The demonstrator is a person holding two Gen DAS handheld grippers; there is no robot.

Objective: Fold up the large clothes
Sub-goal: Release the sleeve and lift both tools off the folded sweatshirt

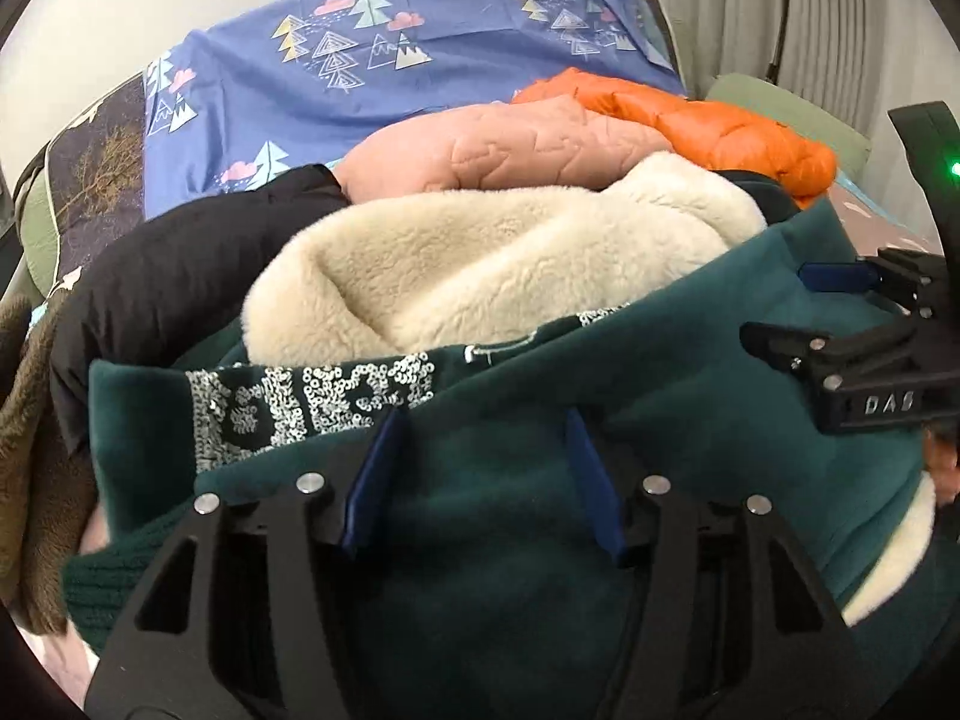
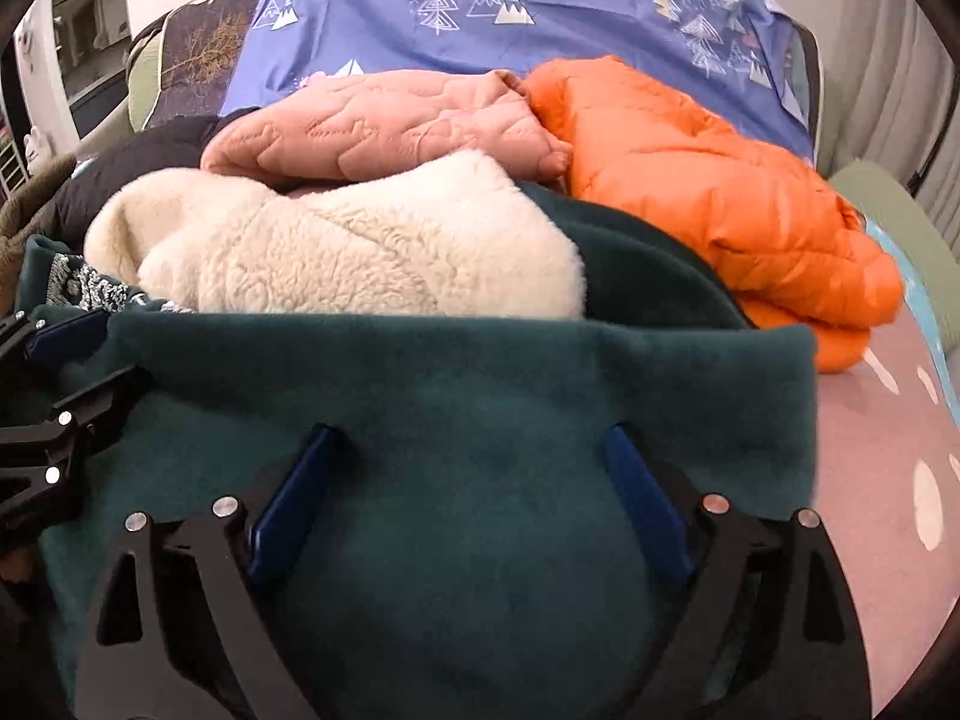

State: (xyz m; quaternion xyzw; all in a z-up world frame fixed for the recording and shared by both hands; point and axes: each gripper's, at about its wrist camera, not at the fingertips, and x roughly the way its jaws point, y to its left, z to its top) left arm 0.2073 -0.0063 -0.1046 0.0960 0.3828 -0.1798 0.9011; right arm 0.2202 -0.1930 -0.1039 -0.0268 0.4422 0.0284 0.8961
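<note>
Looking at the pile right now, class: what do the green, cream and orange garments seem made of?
Green garment: likely matte fleece, with a soft brushed nap. Cream garment: sherpa-like pile, curly and fluffy. Orange jacket: smooth quilted shell, probably nylon, slightly shiny and puffed.

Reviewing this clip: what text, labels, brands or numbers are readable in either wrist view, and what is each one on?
"DAS": raised letters on the black body of the right gripper, seen in the left wrist view.
Silver sequin lettering band on the dark green fleece garment: partly folded and hidden, not readable.
Nothing else bears text.
</note>
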